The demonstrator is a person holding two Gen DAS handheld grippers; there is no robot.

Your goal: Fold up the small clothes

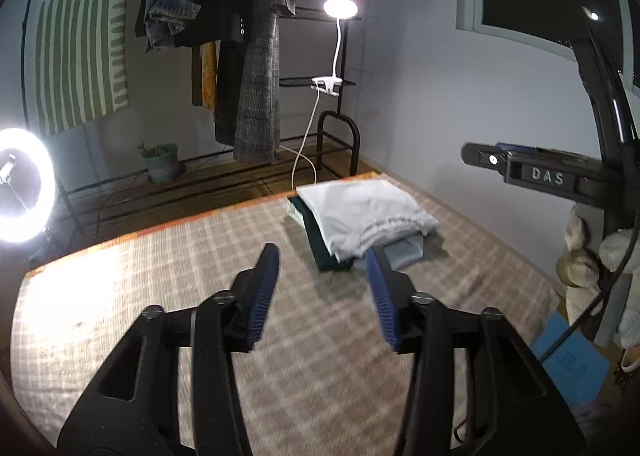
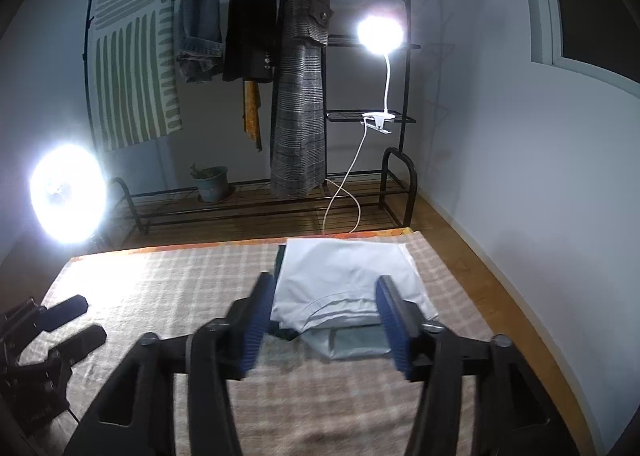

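A pile of folded clothes (image 1: 360,215) lies at the far right of the checked mat (image 1: 160,276). A white garment (image 2: 344,276) is on top, with a grey one (image 2: 356,344) and a dark green one (image 1: 320,252) under it. My left gripper (image 1: 323,256) hovers open just short of the pile, with nothing between its blue pads (image 1: 264,288). My right gripper (image 2: 325,282) is open too; the pile's near edge shows between its fingers, but the pads do not touch it. The right gripper (image 1: 492,159) also juts in from the right in the left wrist view. The left gripper (image 2: 68,320) shows at the lower left of the right wrist view.
A black clothes rack (image 2: 400,183) with hanging coats (image 2: 300,95) stands beyond the mat on the wooden floor. A ring light (image 2: 68,195) glares at the left, and a clip lamp (image 2: 380,35) is on the rack. A plant pot (image 2: 212,183), stuffed toys (image 1: 580,256) and a blue book (image 1: 572,368) are nearby. The wall is close on the right.
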